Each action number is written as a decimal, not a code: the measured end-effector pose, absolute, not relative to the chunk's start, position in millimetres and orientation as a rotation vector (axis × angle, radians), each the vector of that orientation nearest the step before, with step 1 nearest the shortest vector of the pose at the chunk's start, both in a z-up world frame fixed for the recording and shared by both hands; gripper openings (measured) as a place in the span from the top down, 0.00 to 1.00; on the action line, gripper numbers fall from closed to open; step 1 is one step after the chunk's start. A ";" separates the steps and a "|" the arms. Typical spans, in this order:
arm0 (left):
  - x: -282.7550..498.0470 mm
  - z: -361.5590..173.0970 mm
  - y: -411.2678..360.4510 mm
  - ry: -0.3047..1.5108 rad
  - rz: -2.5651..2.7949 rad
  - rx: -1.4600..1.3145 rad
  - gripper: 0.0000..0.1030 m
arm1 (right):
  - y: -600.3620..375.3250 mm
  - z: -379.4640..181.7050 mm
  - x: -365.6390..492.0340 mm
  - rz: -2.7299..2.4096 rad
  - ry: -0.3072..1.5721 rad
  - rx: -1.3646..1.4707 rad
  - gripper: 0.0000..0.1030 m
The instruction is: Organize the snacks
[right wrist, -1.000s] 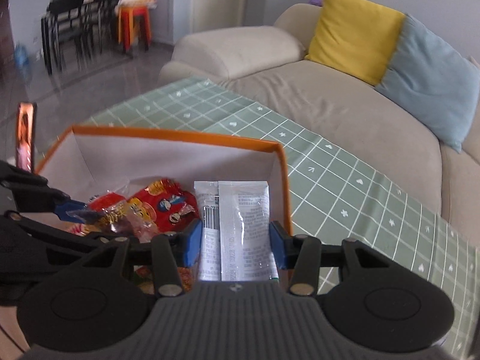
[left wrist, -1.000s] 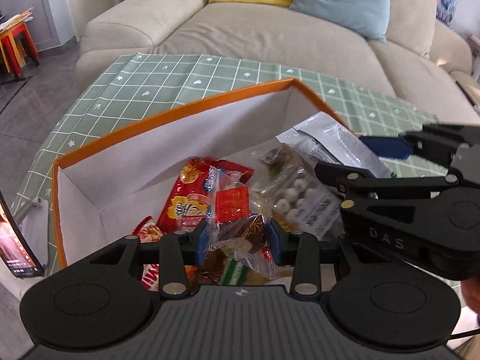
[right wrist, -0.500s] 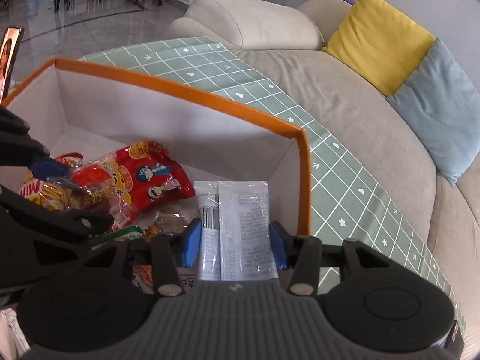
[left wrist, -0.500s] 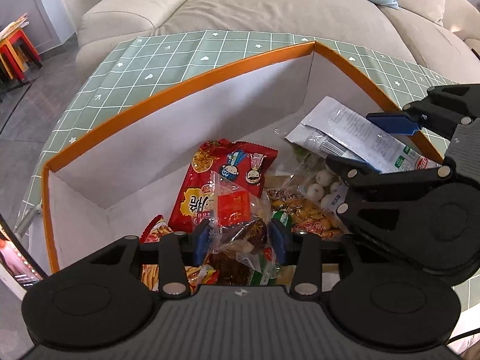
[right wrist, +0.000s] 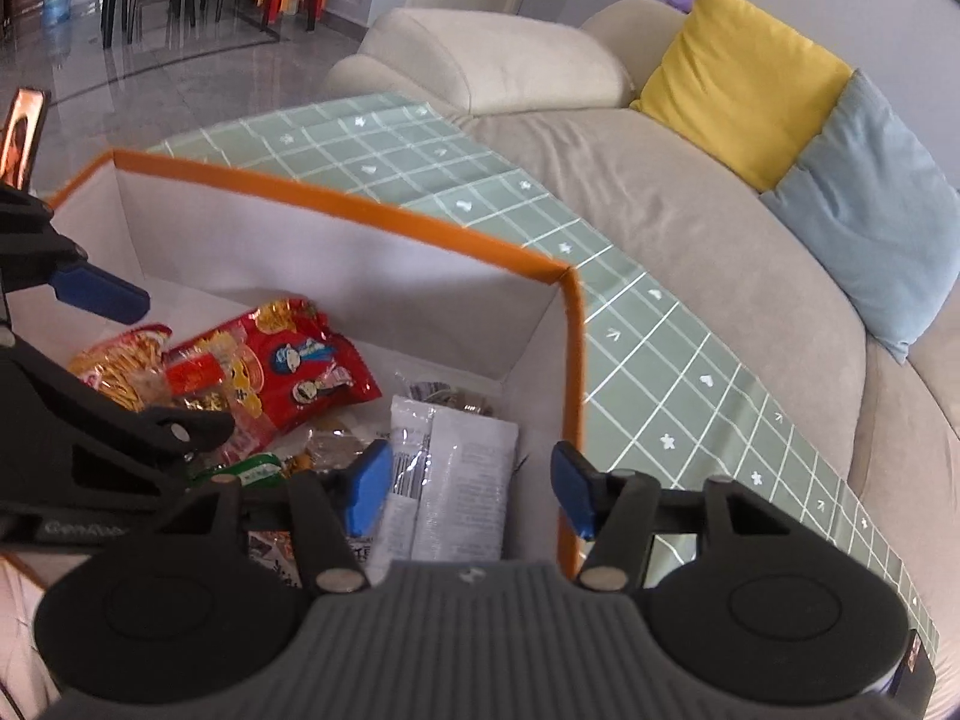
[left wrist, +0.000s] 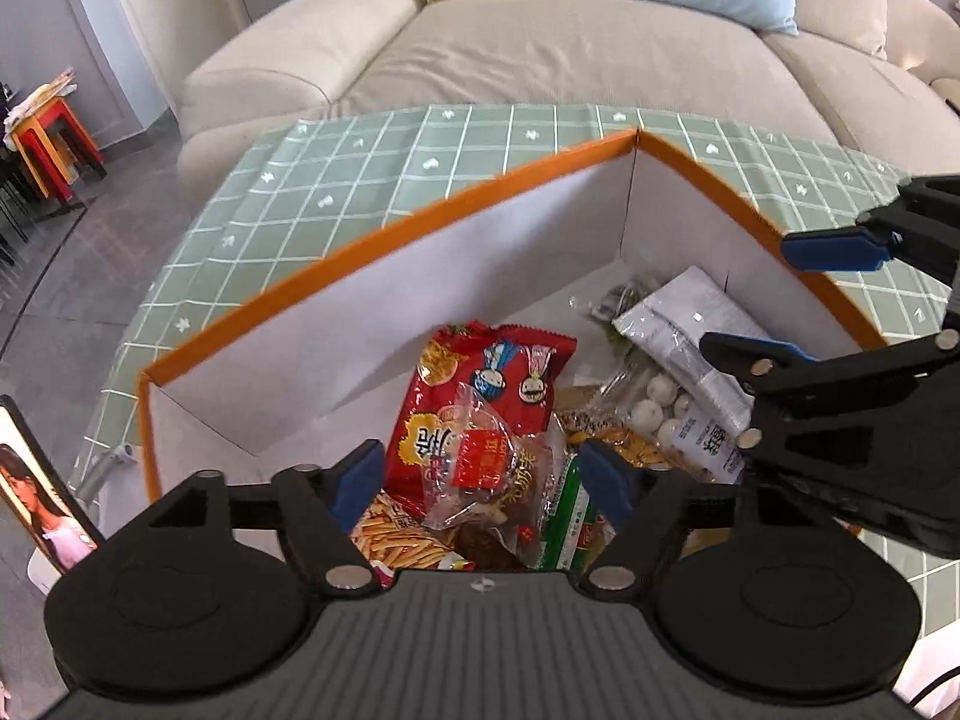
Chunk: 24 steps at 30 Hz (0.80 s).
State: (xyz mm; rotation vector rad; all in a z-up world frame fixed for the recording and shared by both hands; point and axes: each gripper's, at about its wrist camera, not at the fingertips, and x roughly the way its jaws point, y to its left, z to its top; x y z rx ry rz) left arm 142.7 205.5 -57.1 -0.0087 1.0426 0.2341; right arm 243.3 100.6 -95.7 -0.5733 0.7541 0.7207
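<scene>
Snack packets lying loose in orange-rimmed white box [left wrist: 492,204]; left gripper [left wrist: 480,477] and right gripper [right wrist: 471,483] jaws just opened, pads apart, touching nothing.

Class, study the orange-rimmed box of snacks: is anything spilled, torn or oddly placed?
Nothing spilled or torn shows. The snack packets lie jumbled and overlapping inside the orange-rimmed box, not sorted: a red noodle-snack bag lies under a clear packet, and a white packet lies face down near the corner.
</scene>
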 end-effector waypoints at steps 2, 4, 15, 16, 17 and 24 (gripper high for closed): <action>137.3 -49.6 206.5 1.016 0.215 -0.027 0.13 | 93.7 -87.9 240.9 0.701 0.747 -0.542 0.36; 131.5 -41.3 206.7 0.984 0.219 -0.045 0.06 | 84.3 -80.2 238.6 0.642 0.718 -0.518 0.24; 101.1 -2.0 177.0 0.792 0.256 -0.040 0.00 | 6.2 -34.6 207.1 0.535 0.632 -0.263 0.08; 95.8 2.4 172.3 0.762 0.259 -0.040 0.00 | -2.0 -31.2 201.7 0.524 0.626 -0.238 0.08; 91.1 5.4 168.4 0.735 0.261 -0.042 0.00 | -9.0 -29.0 194.6 0.513 0.619 -0.218 0.08; 55.8 23.2 128.1 0.610 0.209 0.042 0.00 | -57.7 -7.2 148.2 0.445 0.539 -0.101 0.05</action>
